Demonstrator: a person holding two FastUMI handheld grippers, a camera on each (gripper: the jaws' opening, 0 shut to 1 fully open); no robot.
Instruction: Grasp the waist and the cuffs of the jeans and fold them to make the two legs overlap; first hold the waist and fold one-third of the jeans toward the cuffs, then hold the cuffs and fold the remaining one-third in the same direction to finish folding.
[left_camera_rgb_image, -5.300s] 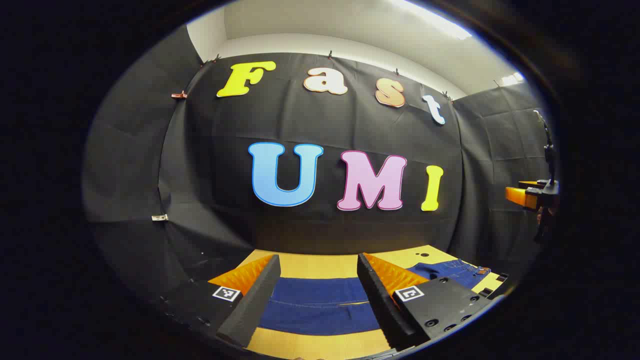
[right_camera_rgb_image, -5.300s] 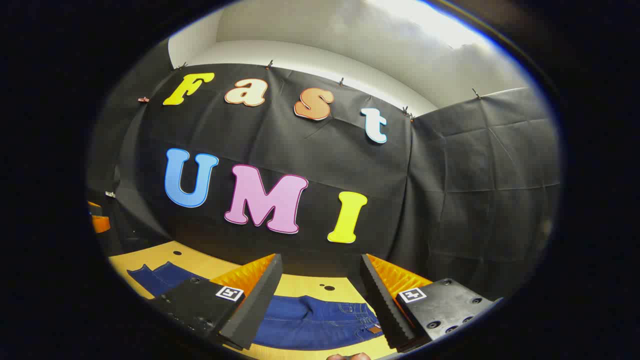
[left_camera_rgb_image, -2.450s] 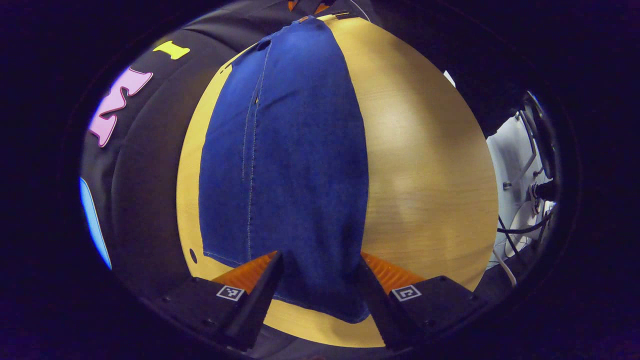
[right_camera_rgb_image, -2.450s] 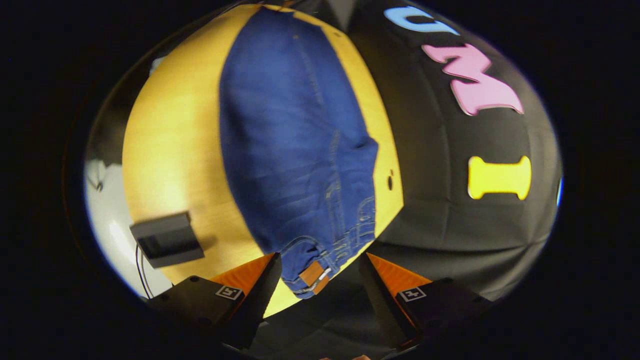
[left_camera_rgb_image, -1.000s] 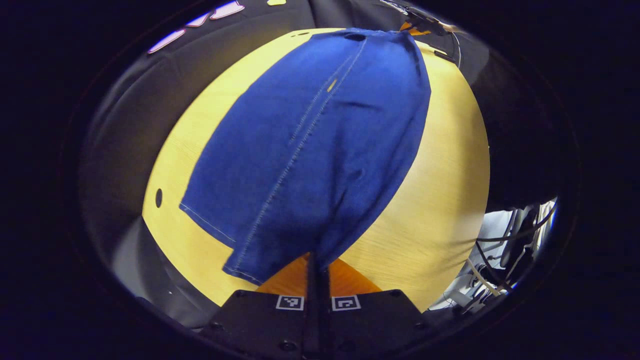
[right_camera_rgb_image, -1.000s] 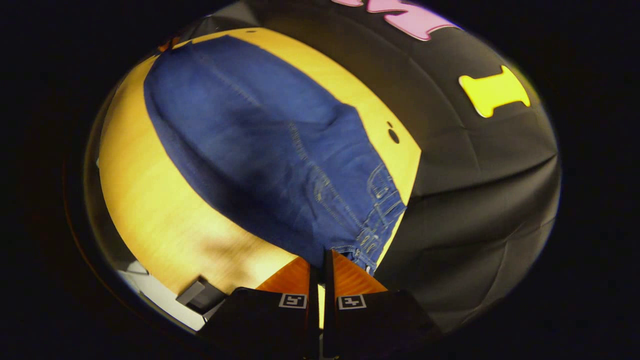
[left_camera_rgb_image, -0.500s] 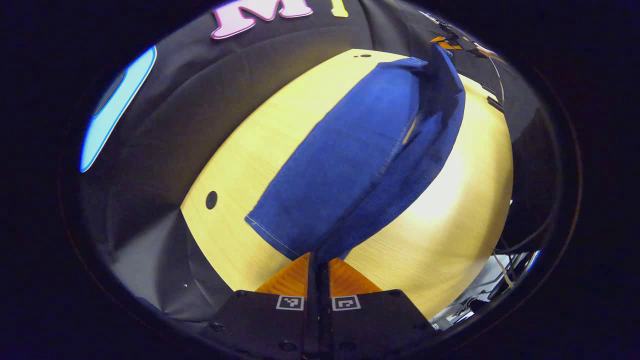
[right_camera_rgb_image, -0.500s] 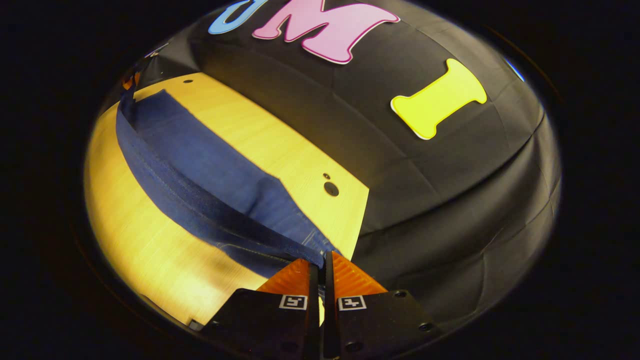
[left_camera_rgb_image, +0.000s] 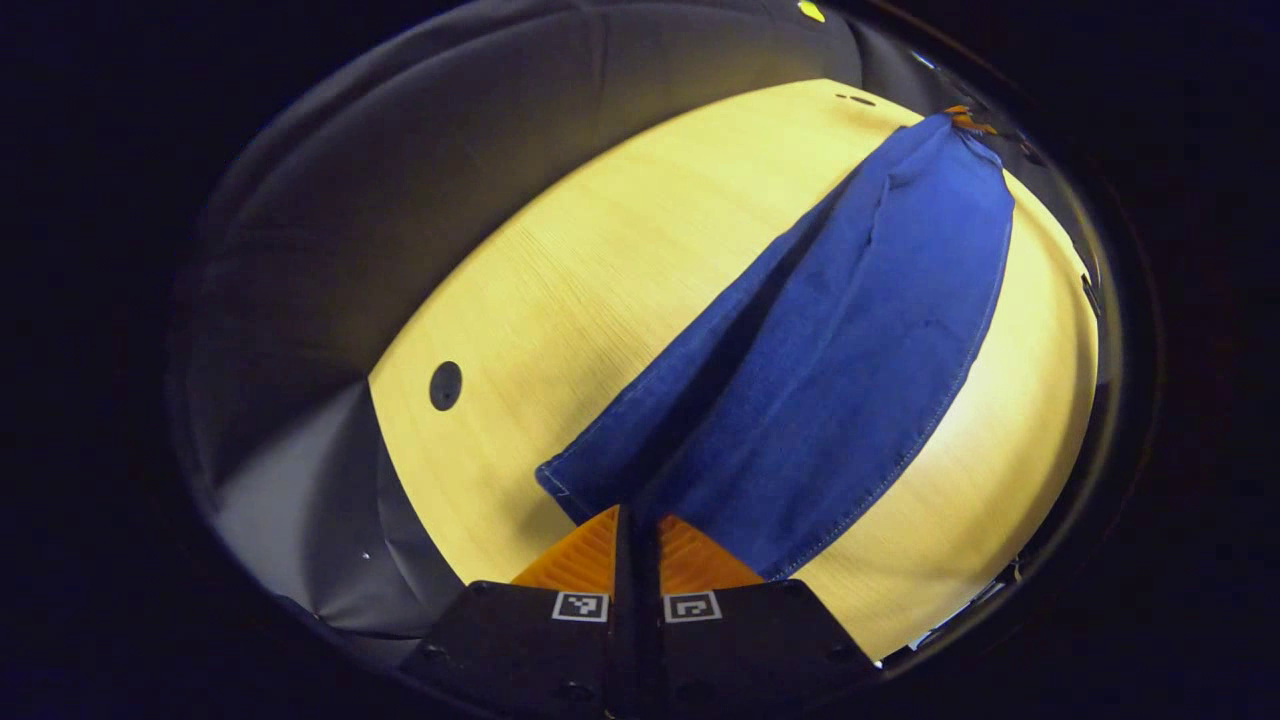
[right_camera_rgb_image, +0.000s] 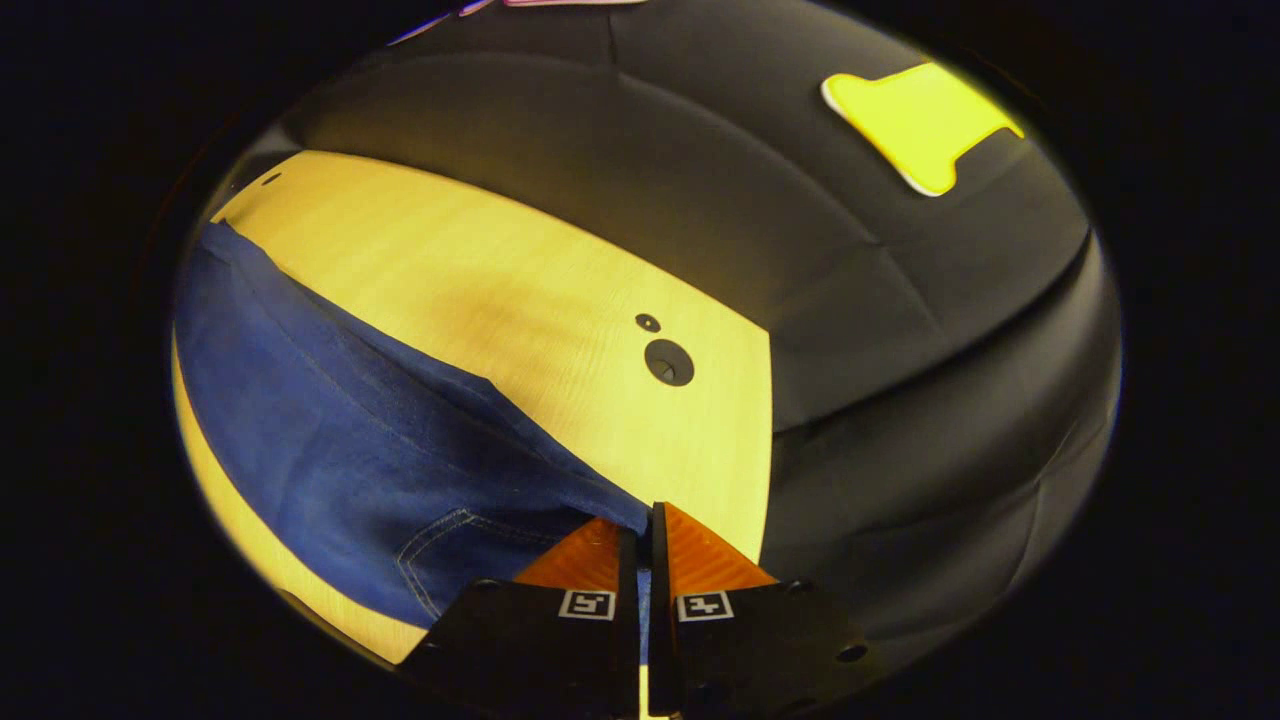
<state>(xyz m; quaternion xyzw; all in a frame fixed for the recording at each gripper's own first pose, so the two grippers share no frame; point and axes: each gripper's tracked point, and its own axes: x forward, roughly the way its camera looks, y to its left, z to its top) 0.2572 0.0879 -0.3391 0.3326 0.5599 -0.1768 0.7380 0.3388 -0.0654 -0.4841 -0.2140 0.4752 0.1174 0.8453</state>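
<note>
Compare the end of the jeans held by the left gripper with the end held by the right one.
The left gripper pinches the cuff end: plain denim with a stitched hem. The right gripper pinches the waist end, which shows curved pocket stitching. Both grippers are shut on the same jeans, over the table.

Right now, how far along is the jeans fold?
Done: both tools have gripped. In hand: the left tool pinches the cuff end of the jeans and the right tool the waist end, carrying one leg over the other above the table. Left: laying the legs flat, then both one-third folds.
</note>
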